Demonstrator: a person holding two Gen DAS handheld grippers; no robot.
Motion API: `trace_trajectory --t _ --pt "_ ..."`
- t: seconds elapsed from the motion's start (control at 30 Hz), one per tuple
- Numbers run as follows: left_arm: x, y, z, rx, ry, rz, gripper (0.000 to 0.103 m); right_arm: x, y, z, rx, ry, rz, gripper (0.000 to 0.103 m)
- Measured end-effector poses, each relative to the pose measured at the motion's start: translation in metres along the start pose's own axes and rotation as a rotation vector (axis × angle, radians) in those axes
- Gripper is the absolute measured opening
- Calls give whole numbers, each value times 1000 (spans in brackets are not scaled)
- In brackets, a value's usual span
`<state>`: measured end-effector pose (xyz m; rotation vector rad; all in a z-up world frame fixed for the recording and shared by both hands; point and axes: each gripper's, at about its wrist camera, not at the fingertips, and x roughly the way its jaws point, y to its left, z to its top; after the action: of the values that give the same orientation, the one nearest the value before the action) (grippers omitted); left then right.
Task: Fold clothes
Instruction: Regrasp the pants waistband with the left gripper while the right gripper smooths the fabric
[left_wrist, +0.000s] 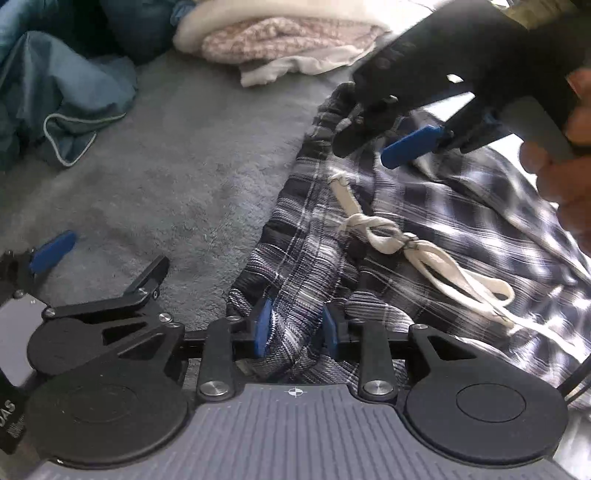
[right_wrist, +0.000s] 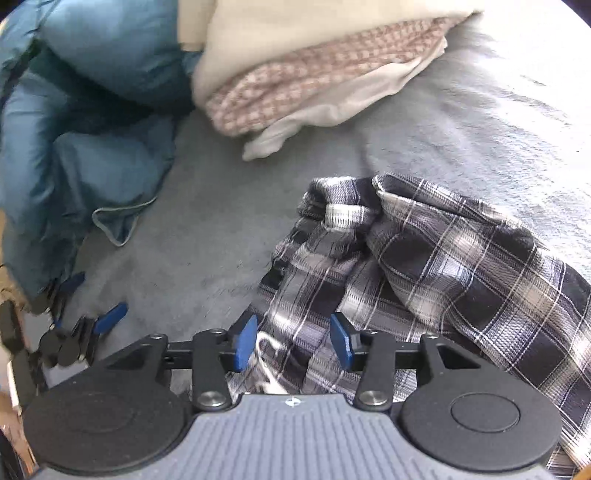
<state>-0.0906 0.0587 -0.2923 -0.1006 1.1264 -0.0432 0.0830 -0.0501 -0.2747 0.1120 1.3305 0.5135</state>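
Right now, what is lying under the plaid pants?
The plaid pants lie on a grey blanket, which shows all around them. Their white drawstring lies on top. Anything else beneath the fabric is covered and cannot be seen.

White letters "DAS", cut off at the frame edge, stand on a black part (left_wrist: 8, 410) left of the left gripper's body.
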Motion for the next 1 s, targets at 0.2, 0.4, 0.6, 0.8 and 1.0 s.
trace_trajectory --t 0.2,0.4,0.6,0.8,1.0 --pt "-2 -5 -4 -5 -40 47 9 43 10 12 35 33 -122 45" --pt "-13 2 -4 -58 -73 9 4 31 3 3 37 -25 -116 21" --pt "-34 15 7 -119 -134 -6 3 -9 7 8 23 -118 -37 13" --pt "-23 28 9 -178 -89 22 3 16 21 23 -9 -124 -3 13" --pt "-4 24 4 -135 -58 106 7 50 22 13 -56 -110 23 14"
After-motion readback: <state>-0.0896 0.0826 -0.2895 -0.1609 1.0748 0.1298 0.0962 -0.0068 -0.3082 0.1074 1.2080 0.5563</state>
